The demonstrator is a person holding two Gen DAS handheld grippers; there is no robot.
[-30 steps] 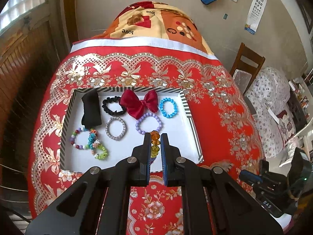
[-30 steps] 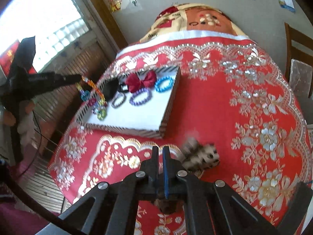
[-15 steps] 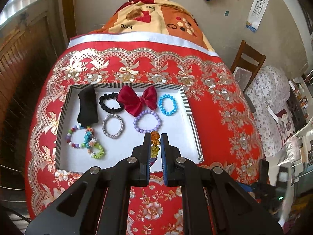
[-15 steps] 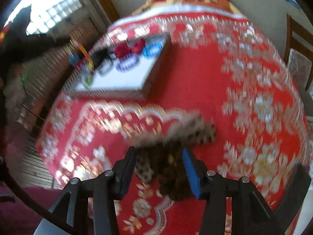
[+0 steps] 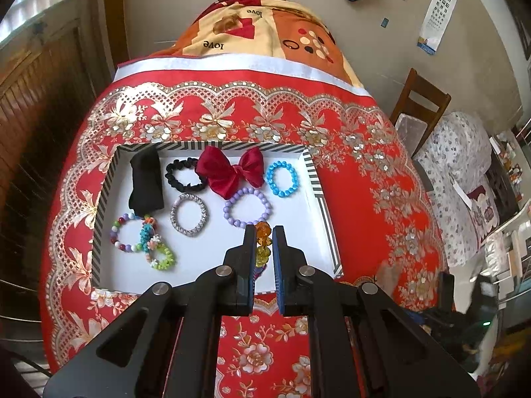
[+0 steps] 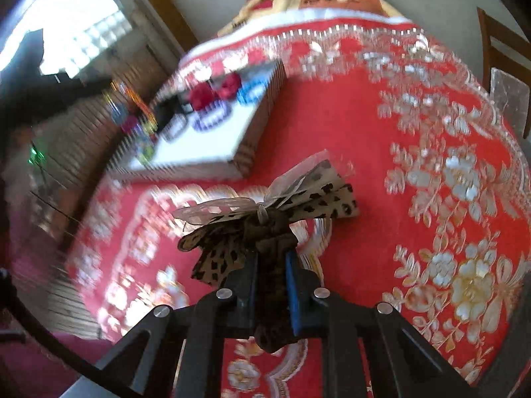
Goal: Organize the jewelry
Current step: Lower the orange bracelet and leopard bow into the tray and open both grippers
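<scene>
Room: beige wall behind, eye chart (image 5: pixel 439 6) top right, wooden chair (image 5: pixel 419 106) at the right, wood-slat panelling (image 5: pixel 30 126) on the left.
Surface: covered by a red cloth with gold floral border (image 5: pixel 358 172); an orange "love" print blanket (image 5: pixel 265 36) lies at its far end.
Tray (image 5: pixel 323 212): shallow white box with striped rim, sits on the cloth left of centre.
Tray back row: folded black cloth (image 5: pixel 146 182), black scrunchie (image 5: pixel 184 175), dark red bow (image 5: pixel 230 170), blue bead bracelet (image 5: pixel 282 179).
Tray middle row: silver bracelet (image 5: pixel 189 215), lilac bead bracelet (image 5: pixel 247 207).
Tray front left: multicolour bead bracelet (image 5: pixel 127 233) touching a turquoise-and-green bead piece (image 5: pixel 156 248).
Left tool (image 5: pixel 264 233): nearly closed, pinching an amber-and-yellow bead strand (image 5: pixel 263 242), held above the tray's front right area.
Right tool (image 6: pixel 272 258): jaws closing, leopard-print bow (image 6: pixel 268 219) between them by its middle, pads against it.
Leopard bow position: over the red cloth just beside the tray's near right corner; whether it touches the cloth, can't tell.
Right view: background heavily blurred.
</scene>
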